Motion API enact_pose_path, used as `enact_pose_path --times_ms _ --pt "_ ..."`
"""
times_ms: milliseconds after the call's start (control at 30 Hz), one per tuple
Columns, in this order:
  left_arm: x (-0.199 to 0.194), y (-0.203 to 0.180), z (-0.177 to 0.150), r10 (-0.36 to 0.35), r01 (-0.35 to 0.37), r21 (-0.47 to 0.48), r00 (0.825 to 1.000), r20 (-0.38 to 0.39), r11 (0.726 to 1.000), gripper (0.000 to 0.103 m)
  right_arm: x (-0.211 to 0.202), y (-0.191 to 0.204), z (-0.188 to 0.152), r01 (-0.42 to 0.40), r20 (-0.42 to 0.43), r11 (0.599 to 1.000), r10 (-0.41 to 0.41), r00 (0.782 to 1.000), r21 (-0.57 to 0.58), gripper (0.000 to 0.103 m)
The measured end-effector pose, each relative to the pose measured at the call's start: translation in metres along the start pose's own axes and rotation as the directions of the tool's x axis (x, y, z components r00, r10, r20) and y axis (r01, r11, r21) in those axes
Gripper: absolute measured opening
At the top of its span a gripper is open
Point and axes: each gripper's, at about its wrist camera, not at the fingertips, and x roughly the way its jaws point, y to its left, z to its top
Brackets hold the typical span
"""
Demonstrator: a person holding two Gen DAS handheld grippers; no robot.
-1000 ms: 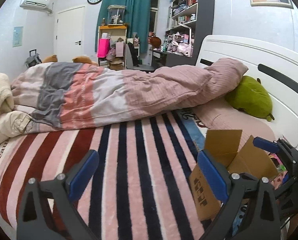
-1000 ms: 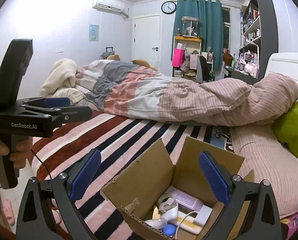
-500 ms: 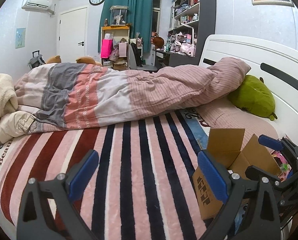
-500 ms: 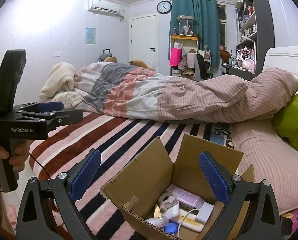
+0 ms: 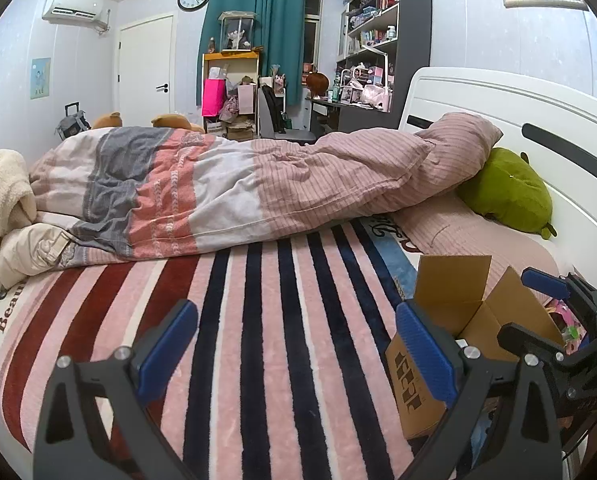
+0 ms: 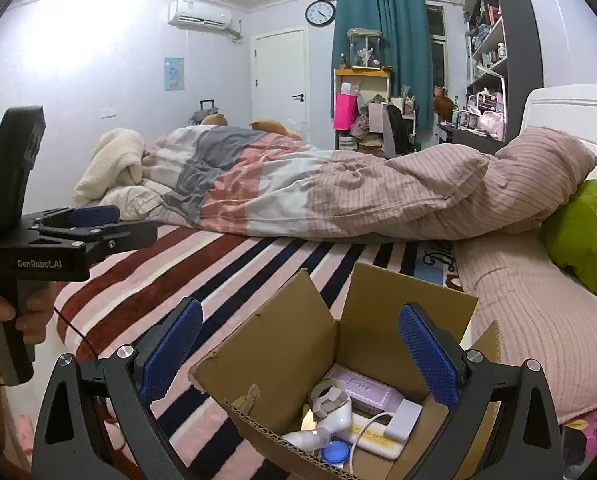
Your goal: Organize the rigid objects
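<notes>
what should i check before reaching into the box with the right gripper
1. Right gripper open and holding nothing: ok.
2. Cardboard box flaps up, opening unobstructed: ok.
3. Right gripper lined up over the opening: ok, box sits between its fingers.
4. Items reachable: ok; purple case, white charger and blue cap lie in the bottom, crowded together.
5. White cable free of the other items: cannot tell.
6. Left gripper clear of the box: ok, open over the striped blanket beside it.
</notes>
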Motion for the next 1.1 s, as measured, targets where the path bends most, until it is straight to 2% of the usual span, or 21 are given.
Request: enact_pose_path --times_ms 1100 --pt "0.0006 0.0025 0.0012 0.0 0.0 0.004 1.0 -0.002 1.0 0.098 -0.0001 -0.0009 0.0009 0.003 -0.001 1.0 -0.003 1.0 0.005 0.099"
